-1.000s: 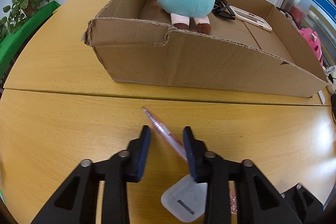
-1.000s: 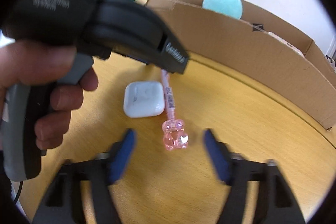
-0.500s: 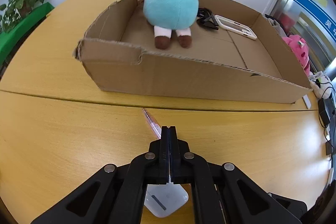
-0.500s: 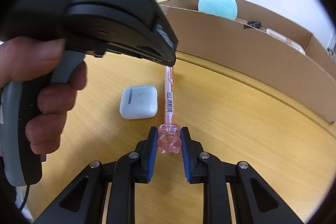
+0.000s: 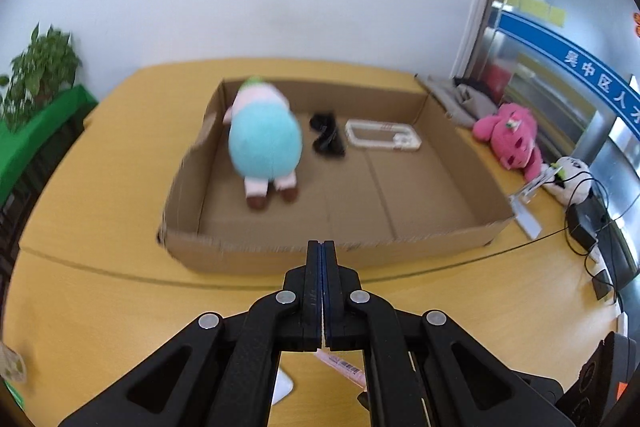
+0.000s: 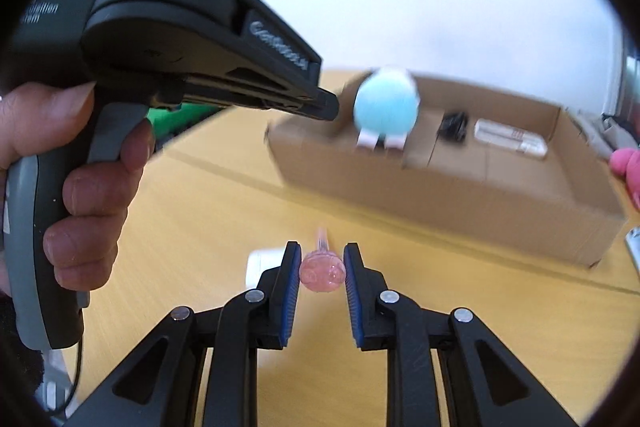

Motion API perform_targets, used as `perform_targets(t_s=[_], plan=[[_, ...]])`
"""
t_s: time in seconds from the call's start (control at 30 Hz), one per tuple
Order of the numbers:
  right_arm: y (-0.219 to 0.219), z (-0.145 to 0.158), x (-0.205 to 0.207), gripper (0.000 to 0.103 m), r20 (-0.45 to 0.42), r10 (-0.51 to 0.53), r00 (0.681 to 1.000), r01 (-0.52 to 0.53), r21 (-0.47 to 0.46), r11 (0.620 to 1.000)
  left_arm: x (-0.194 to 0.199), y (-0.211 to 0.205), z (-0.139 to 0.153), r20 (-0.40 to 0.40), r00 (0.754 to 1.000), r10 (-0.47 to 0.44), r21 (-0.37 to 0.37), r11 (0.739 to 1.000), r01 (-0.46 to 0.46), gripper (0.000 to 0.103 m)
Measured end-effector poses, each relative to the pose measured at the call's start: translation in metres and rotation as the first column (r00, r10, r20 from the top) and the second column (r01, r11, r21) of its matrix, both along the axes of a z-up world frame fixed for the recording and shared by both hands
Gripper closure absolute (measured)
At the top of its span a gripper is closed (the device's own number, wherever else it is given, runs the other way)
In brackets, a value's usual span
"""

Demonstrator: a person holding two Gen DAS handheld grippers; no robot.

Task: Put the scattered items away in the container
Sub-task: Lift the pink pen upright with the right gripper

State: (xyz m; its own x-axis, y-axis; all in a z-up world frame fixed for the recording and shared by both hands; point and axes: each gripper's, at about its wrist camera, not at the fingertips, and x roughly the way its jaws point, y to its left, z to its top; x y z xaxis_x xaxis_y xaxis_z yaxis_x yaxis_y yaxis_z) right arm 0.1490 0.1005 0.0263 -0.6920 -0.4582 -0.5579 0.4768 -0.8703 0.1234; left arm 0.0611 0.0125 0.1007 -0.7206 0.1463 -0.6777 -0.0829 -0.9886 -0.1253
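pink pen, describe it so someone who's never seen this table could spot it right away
Start at the cardboard box on the wooden table; the right gripper is in front of it. The pink pen is clamped in its jaws. Its clear pink knobbly topper sets it apart from the white case beside it.

Potted plant (image 5: 38,75), pink plush (image 5: 514,137)

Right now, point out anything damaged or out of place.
The cardboard box has a torn, ragged rim along its near wall and left corner. A white earbud case lies on the table outside it, and the right tool grips a pink pen by its charm end, not yet boxed.
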Motion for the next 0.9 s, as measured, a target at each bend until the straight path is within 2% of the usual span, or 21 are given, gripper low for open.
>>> perform_targets(t_s=[0.1, 0.17, 0.27, 0.33, 0.47, 0.6, 0.7, 0.8, 0.83, 0.9], plan=[[0.009, 0.018, -0.017, 0.083, -0.031, -0.023, 0.999, 0.022, -0.023, 0.999, -0.002, 0.009, 0.029, -0.056, 0.998, -0.015, -0.02, 1.0, 0.014, 0.103], [0.015, 0.022, -0.025, 0.083, -0.033, -0.039, 0.999, 0.038, -0.029, 0.999, -0.004, 0.011, 0.042, -0.065, 0.998, -0.02, -0.003, 1.0, 0.02, 0.103], [0.029, 0.016, -0.026, 0.083, 0.007, -0.062, 0.998, 0.063, -0.05, 0.997, -0.008, 0.015, 0.042, -0.046, 0.999, -0.022, 0.001, 1.0, 0.022, 0.103], [0.037, 0.01, -0.03, 0.083, 0.036, -0.074, 0.997, 0.076, -0.055, 0.996, -0.01, 0.016, 0.03, -0.001, 1.0, -0.022, 0.016, 1.0, 0.022, 0.103], [0.053, -0.006, -0.025, 0.082, 0.099, -0.082, 0.992, 0.087, -0.04, 0.995, -0.01, 0.014, -0.02, 0.17, 0.985, -0.03, 0.109, 0.994, 0.012, 0.103], [0.068, -0.035, -0.025, 0.082, 0.213, -0.084, 0.973, 0.092, -0.027, 0.995, -0.012, 0.015, -0.09, 0.365, 0.93, -0.047, 0.218, 0.975, -0.036, 0.103], [0.071, -0.054, -0.024, 0.082, 0.289, -0.083, 0.954, 0.095, -0.026, 0.995, -0.017, 0.03, -0.122, 0.449, 0.889, -0.09, 0.268, 0.963, -0.037, 0.102], [0.07, -0.064, -0.024, 0.082, 0.326, -0.101, 0.94, 0.11, -0.008, 0.994, -0.025, 0.048, -0.141, 0.508, 0.855, -0.102, 0.261, 0.965, -0.039, 0.091], [0.072, -0.066, -0.025, 0.082, 0.338, -0.108, 0.935, 0.119, -0.013, 0.993, -0.026, 0.05, -0.143, 0.512, 0.853, -0.1, 0.256, 0.966, -0.041, 0.088], [0.078, -0.071, -0.027, 0.082, 0.37, -0.114, 0.922, 0.138, -0.04, 0.99, -0.031, 0.051, -0.141, 0.501, 0.858, -0.116, 0.292, 0.956, -0.041, 0.074]])
